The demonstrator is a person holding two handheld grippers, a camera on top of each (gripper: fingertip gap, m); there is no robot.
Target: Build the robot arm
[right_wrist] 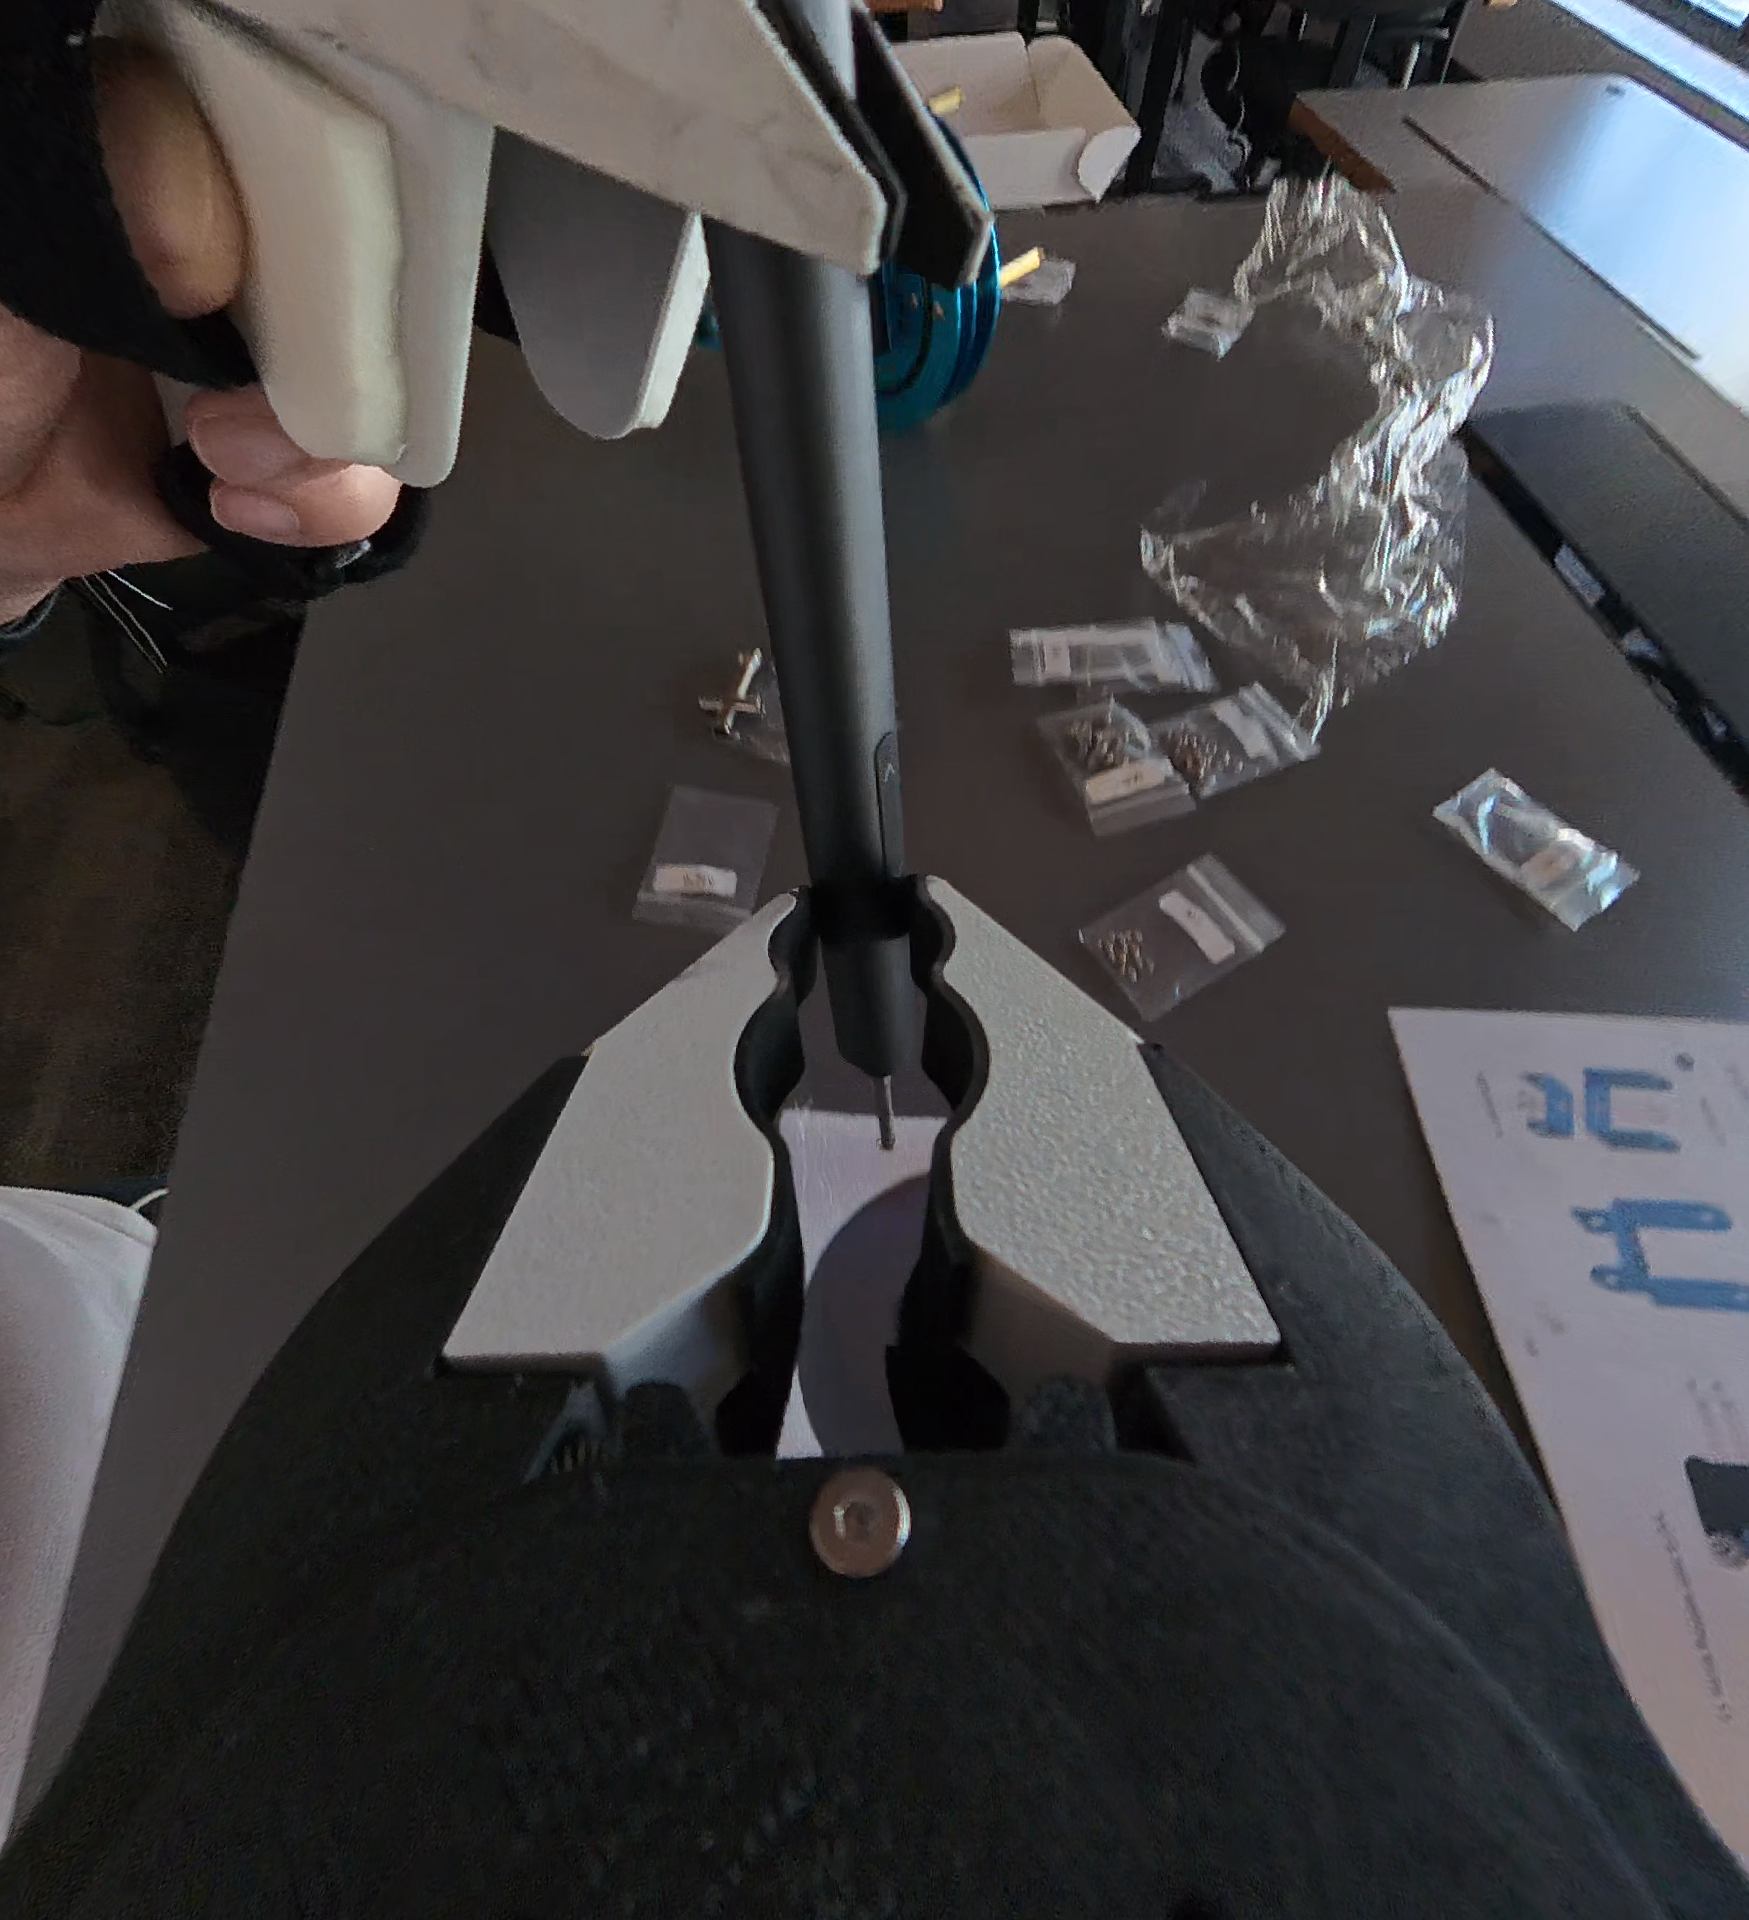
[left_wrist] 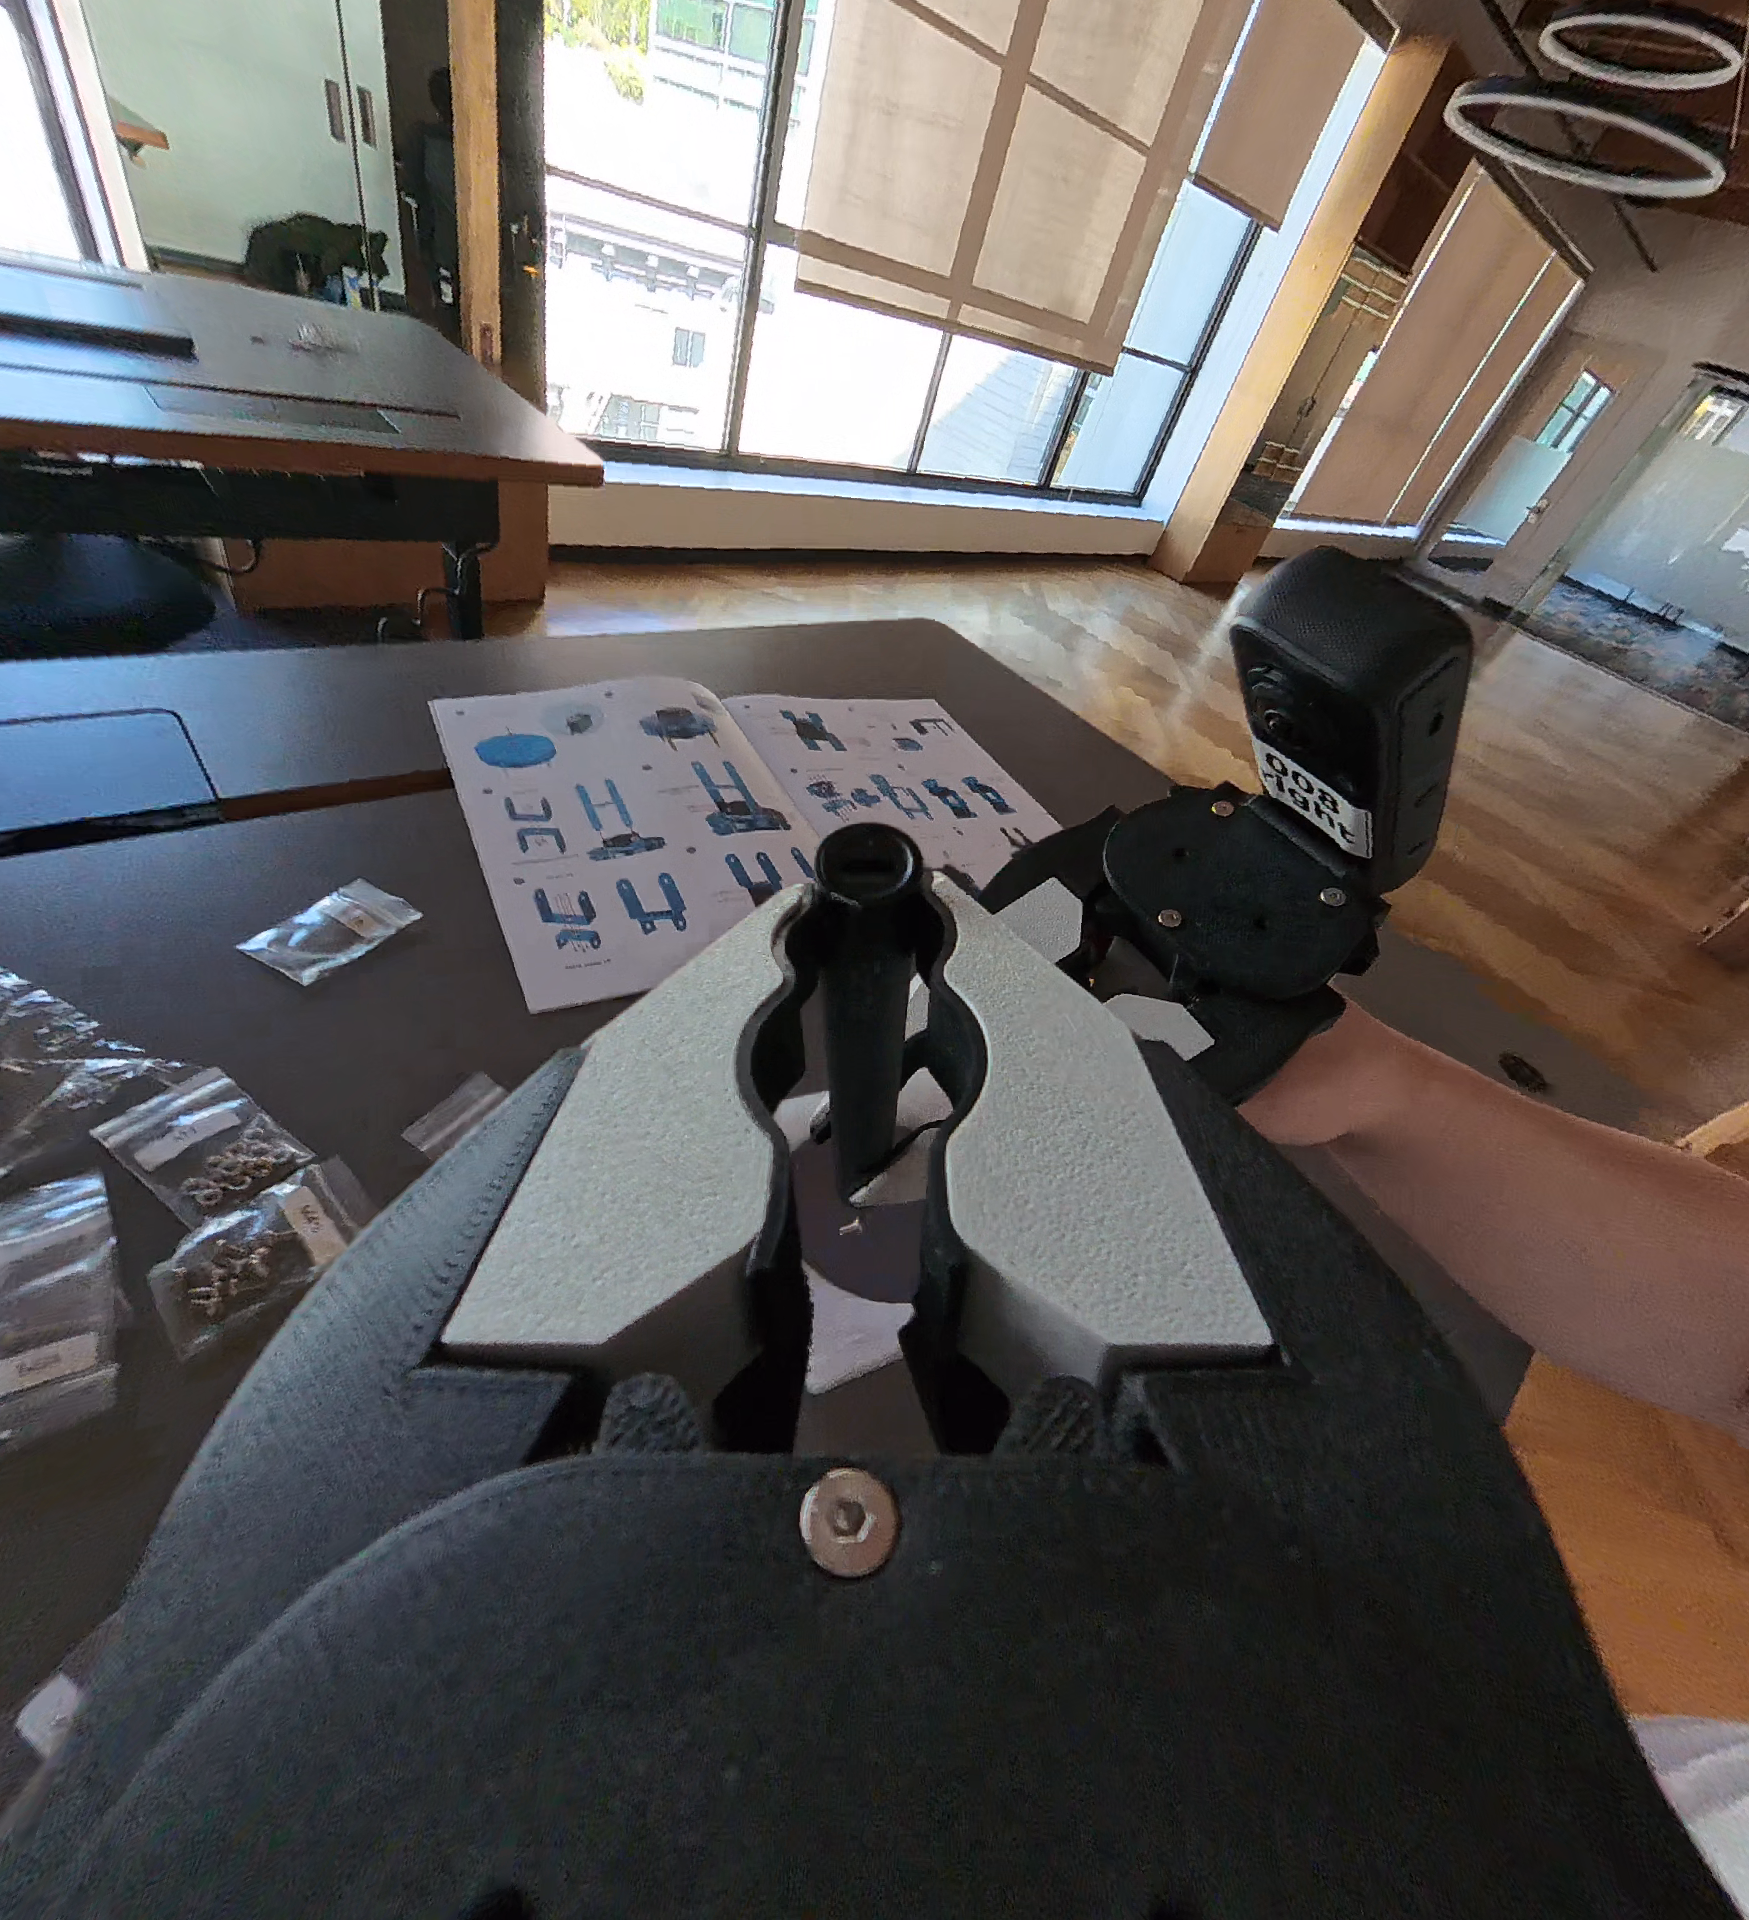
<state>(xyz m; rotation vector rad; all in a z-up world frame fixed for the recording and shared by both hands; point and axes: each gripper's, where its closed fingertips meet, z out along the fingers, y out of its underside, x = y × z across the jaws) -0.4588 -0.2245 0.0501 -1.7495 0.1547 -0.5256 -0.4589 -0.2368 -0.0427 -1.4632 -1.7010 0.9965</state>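
My left gripper (left_wrist: 865,904) is shut on the upper part of a dark pen-shaped electric screwdriver (left_wrist: 865,1039), held nearly upright. In the right wrist view the left gripper (right_wrist: 911,234) sits at the top, with a person's hand on its handle. My right gripper (right_wrist: 865,920) is shut around the screwdriver's (right_wrist: 828,623) lower end, just above the bit. It also shows in the left wrist view (left_wrist: 1005,894). The bit rests on a small screw (left_wrist: 854,1228) in a white part (right_wrist: 849,1153) with a dark round opening, lying on the dark table (right_wrist: 496,727).
An open instruction booklet (left_wrist: 704,821) lies beyond the grippers. Several small plastic bags of screws (right_wrist: 1140,758) and crumpled clear wrap (right_wrist: 1348,499) lie on the table. A blue round part (right_wrist: 937,312) and a white cardboard box (right_wrist: 1015,114) sit farther back. Some 9 cm of space lies between my two pairs of fingers.
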